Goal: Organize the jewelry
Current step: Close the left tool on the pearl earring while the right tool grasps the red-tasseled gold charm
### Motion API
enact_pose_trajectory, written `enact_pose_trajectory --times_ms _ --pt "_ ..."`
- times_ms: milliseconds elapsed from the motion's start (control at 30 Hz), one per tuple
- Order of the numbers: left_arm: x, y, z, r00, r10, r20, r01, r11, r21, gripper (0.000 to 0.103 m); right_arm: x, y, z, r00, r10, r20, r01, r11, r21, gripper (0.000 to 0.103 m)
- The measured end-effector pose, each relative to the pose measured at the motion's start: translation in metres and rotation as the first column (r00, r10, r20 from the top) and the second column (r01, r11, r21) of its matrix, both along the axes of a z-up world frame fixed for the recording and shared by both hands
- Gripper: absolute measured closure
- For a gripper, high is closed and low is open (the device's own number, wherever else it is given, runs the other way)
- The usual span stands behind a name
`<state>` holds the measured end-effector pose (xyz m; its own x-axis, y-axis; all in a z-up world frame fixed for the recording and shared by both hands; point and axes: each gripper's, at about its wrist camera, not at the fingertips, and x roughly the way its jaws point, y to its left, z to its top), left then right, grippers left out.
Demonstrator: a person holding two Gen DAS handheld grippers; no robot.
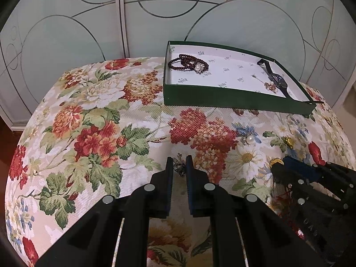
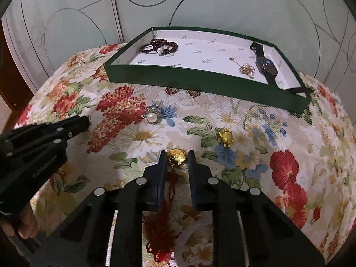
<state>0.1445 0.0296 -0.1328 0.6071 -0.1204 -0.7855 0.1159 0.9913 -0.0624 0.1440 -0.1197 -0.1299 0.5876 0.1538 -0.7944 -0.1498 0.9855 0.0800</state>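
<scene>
Left wrist view: my left tongs (image 1: 179,159) are clamped on a small dark brooch (image 1: 180,166) on the floral worktop (image 1: 89,111), ready for the green tray (image 1: 222,99). Right wrist view: my right tongs (image 2: 177,155) grip the gold charm (image 2: 176,156); 1 pearl brooch (image 2: 152,116) waits loose.

Spreads across the whole near and middle ground: a woven floral cloth (image 1: 93,115), cream, with red and orange blooms, green leaves, white daisies and small blue flowers toward the right. Drops away in a rounded edge at the far left. Stands behind it, along the far side: a wall of frosted pale-green glass doors (image 1: 66,22), traced with thin dark circles and arcs that overlap. Splits two panels left of centre: a white upright frame strip (image 1: 122,17). Shows at the far left edge, beside the doors: a sliver of brown wood (image 2: 9,84), too narrow to identify.
</scene>
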Motion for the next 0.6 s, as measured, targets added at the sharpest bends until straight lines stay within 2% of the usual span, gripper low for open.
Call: enact_pose_trajectory --times_ms 167,600 --pt "0.000 -0.001 0.000 1.000 -0.002 -0.003 0.002 1.000 -0.005 0.092 -0.004 -0.004 0.002 1.000 -0.001 0.013 0.001 1.000 0.013 0.094" --pt "0.001 0.000 0.002 1.000 0.002 0.000 -0.002 1.000 -0.009 0.092 -0.010 -0.018 0.017 0.999 -0.020 0.036 0.018 0.998 0.053 0.099"
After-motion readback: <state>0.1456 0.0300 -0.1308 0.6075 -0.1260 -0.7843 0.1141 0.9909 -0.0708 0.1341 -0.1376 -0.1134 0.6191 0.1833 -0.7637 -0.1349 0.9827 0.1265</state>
